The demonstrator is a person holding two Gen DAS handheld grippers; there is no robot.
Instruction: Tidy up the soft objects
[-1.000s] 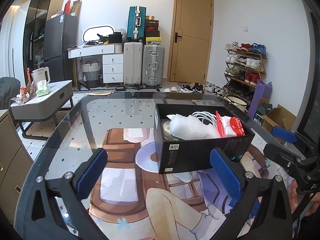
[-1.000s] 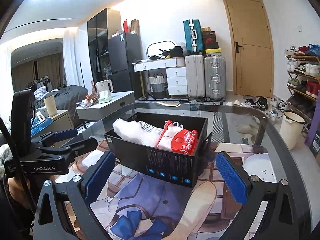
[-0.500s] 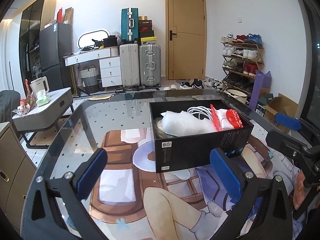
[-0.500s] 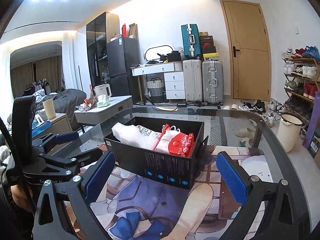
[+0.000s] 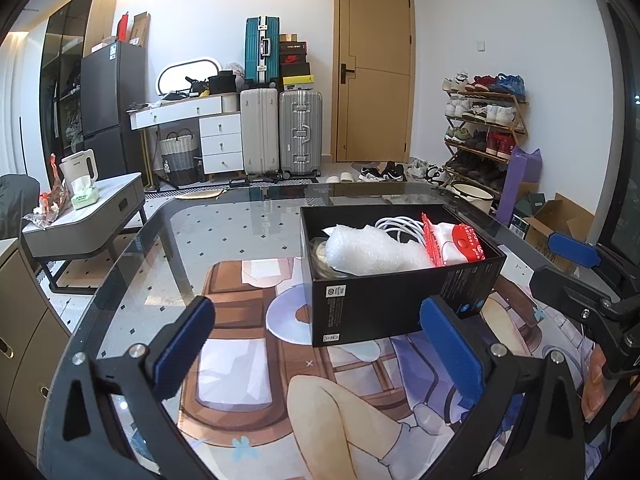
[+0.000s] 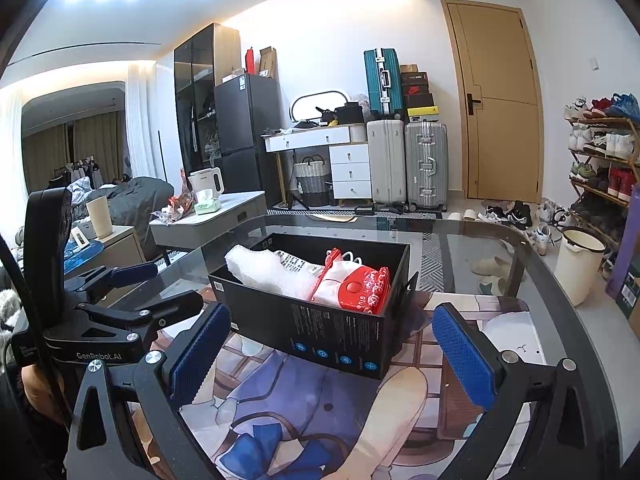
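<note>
A black open box (image 5: pixel 400 304) (image 6: pixel 320 324) stands on the glass table over a printed mat. Inside lie a white bubble-wrap bundle (image 5: pixel 372 250) (image 6: pixel 268 270), a red-and-white packet (image 5: pixel 460 242) (image 6: pixel 354 290) and a coil of white cable (image 5: pixel 398 224). My left gripper (image 5: pixel 320 348) is open and empty, just in front of the box. My right gripper (image 6: pixel 332 356) is open and empty, in front of the box from the other side. Each gripper shows in the other's view, the right one (image 5: pixel 576 280) and the left one (image 6: pixel 120 300).
The glass table's rim (image 5: pixel 132 248) curves on the left. A printed mat (image 5: pixel 280 400) covers the tabletop. A grey side table (image 5: pixel 88 216) with a kettle and tissues stands left. Suitcases (image 5: pixel 280 132), a door and a shoe rack (image 5: pixel 480 136) stand behind.
Both grippers have risen and tilted slightly, so the box sits a little lower in each view. Nothing in the box has moved. Both jaws stay open.
</note>
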